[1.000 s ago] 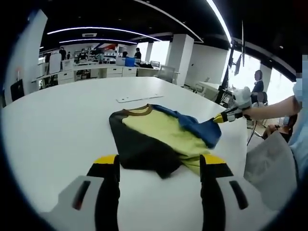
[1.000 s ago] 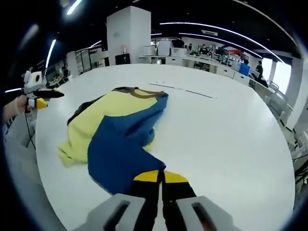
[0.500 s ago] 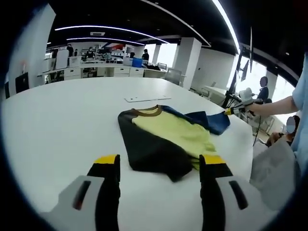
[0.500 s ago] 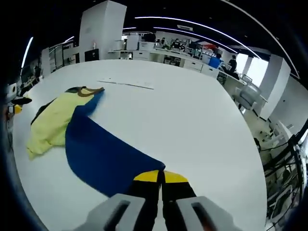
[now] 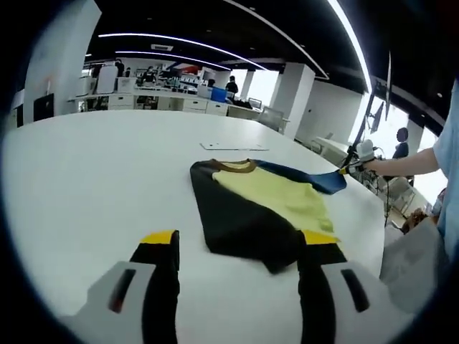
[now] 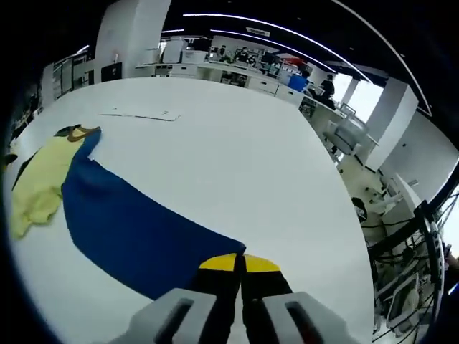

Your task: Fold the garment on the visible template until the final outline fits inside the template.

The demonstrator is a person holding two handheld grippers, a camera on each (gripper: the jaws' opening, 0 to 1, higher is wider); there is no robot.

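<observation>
A garment lies on the round white table [image 5: 93, 179], with a black sleeve [image 5: 240, 222], a yellow body [image 5: 276, 195] and a brown collar [image 5: 233, 166]. Its blue sleeve [image 5: 305, 178] is stretched out to the right, where my right gripper [image 5: 350, 169] holds its end. In the right gripper view that right gripper [image 6: 240, 262] is shut on the blue sleeve [image 6: 122, 226], which spreads flat toward the yellow body [image 6: 39, 179]. My left gripper [image 5: 240, 242] is open just short of the garment's black corner. A thin flat template strip [image 5: 233, 146] lies beyond the collar.
The template strip [image 6: 140, 114] sits apart from the garment. A person's arm [image 5: 401, 163] and pale clothing [image 5: 419, 251] are on the right. Office chairs [image 6: 344, 135] stand past the table's far edge [image 6: 337, 236]. Desks [image 5: 150, 104] line the back.
My right gripper has drawn the blue sleeve outward, away from the yellow body, so it now lies spread out flat. The left gripper has stayed open near the black corner.
</observation>
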